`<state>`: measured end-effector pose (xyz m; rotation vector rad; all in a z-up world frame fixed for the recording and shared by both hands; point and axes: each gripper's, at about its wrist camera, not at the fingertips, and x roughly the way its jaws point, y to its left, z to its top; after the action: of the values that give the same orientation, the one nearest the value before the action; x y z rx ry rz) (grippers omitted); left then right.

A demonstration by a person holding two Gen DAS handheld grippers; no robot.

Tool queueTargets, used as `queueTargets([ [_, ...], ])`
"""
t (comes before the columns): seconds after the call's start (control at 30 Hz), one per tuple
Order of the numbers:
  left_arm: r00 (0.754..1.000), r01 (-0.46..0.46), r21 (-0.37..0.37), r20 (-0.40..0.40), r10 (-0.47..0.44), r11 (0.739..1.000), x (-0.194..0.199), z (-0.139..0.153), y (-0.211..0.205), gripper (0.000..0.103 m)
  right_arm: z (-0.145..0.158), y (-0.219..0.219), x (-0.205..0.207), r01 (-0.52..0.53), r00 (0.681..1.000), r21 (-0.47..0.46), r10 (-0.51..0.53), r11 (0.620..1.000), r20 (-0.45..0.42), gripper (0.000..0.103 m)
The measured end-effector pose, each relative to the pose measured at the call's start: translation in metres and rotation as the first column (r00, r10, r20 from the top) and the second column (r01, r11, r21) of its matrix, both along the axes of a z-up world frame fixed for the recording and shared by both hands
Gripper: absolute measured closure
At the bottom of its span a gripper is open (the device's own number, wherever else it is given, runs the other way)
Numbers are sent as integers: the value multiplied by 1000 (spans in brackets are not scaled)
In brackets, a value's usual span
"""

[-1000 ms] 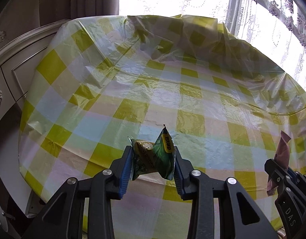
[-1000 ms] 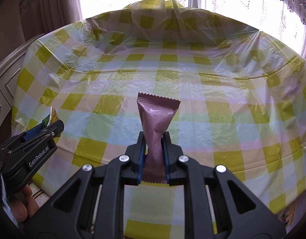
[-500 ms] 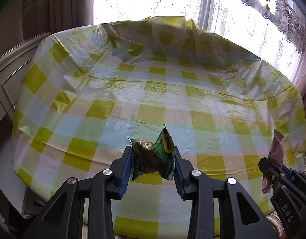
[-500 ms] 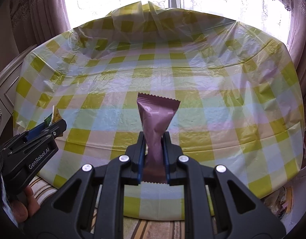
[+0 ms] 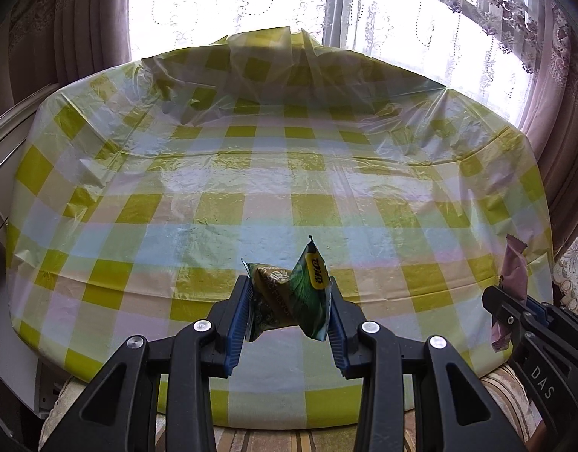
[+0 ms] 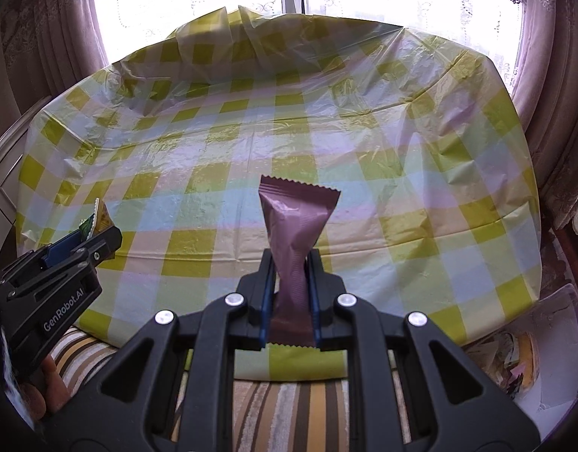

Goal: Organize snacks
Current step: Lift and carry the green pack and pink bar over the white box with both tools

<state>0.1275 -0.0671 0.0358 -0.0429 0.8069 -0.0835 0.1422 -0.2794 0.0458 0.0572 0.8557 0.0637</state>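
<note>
My left gripper (image 5: 289, 303) is shut on a crumpled green snack packet (image 5: 289, 293) with a yellow label, held in the air near the front edge of the table (image 5: 289, 173). My right gripper (image 6: 289, 282) is shut on a mauve snack bar wrapper (image 6: 296, 226) that stands upright between the blue pads. Each gripper shows at the edge of the other's view: the right gripper (image 5: 511, 301) with the mauve wrapper (image 5: 513, 267) at the right, the left gripper (image 6: 95, 239) with the green packet (image 6: 97, 222) at the left. Both hover in front of the table.
The table wears a yellow, white and blue checked plastic cloth (image 6: 289, 143), wrinkled and bunched at the far side. Behind it are bright windows with lace and mauve curtains (image 5: 81, 30). A striped cushion (image 6: 289, 406) lies below the front edge. A white container (image 6: 545, 354) sits at lower right.
Both grippers have drawn back from the table with their packets still held. The table's whole outline and the striped cushion below its front edge have come into view.
</note>
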Motion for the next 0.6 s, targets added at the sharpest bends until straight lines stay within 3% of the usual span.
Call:
queueTargets([
  [0.37, 997, 77, 18, -5, -77, 997, -11, 3, -35, 64, 5, -41, -15, 24, 1000, -34, -25, 999, -8, 84],
  [0.6, 983, 181, -2, -11, -181, 983, -22, 5, -66, 64, 3, -74, -30, 64, 998, -35, -65, 997, -25, 84],
])
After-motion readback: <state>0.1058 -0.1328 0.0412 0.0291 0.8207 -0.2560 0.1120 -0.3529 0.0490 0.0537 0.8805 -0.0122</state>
